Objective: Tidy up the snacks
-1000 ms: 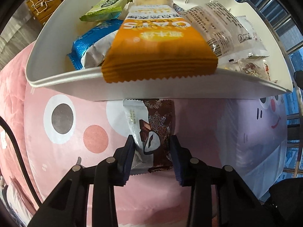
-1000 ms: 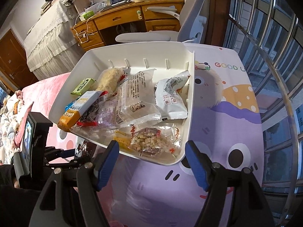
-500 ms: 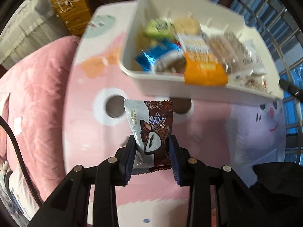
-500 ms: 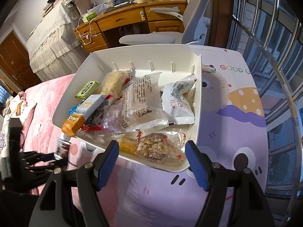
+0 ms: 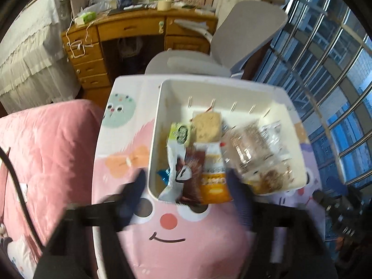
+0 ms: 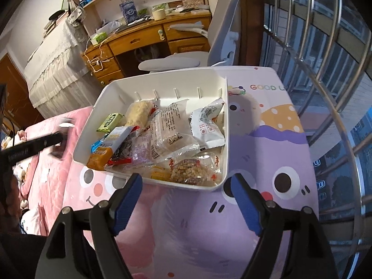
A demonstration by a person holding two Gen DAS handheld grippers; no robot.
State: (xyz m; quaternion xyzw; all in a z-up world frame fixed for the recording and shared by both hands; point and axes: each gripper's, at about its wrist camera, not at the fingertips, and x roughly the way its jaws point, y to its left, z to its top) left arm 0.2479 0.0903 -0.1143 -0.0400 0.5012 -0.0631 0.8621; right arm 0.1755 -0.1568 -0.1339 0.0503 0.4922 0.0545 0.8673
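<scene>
One white bin (image 6: 216, 127), many snack packets, chocolate packet (image 5: 186, 174) at its near edge

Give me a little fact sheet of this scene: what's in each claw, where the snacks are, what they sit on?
surface: cartoon-print tablecloth in pink and purple
container: white plastic bin, holding many wrapped snacks
left gripper: blurred, jaws wide apart, gripping nothing
brown-and-silver chocolate packet: between the open jaws, over the bin's near rim; touching or not, unclear
orange snack bar: beside the packet, overhanging the rim
right gripper: open, empty, just before the bin
</scene>
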